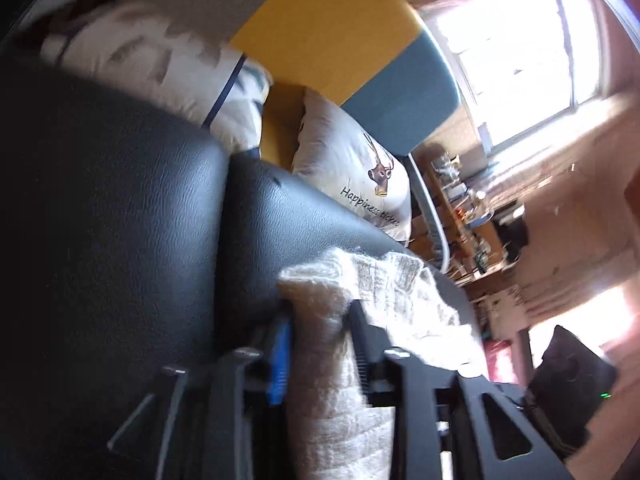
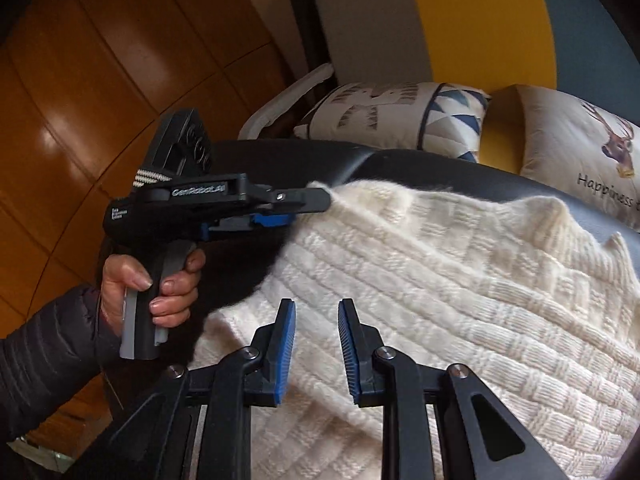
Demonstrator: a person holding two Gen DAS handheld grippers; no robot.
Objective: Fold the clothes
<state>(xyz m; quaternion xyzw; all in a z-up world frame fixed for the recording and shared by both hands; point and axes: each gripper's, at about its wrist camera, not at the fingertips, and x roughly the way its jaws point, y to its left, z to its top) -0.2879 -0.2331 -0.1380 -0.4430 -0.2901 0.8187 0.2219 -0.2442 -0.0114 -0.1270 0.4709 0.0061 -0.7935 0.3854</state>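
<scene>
left gripper (image 2: 312, 200) jaws clamped; right gripper (image 2: 316, 344) jaws parted, hovering

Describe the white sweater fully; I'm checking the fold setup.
The sweater is cream, thick, fuzzy knit with ribbed and checkered rows. It lies mostly flat on the black leather couch, edges rumpled into peaks. The left tongs pinch its far corner; the right tongs hover open above its near edge.

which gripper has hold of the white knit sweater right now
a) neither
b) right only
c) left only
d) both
c) The left gripper is pinched on an edge of the white knit sweater, with fabric bunched between its fingers, while the right gripper hovers open above the knit with nothing between its fingers.
</scene>
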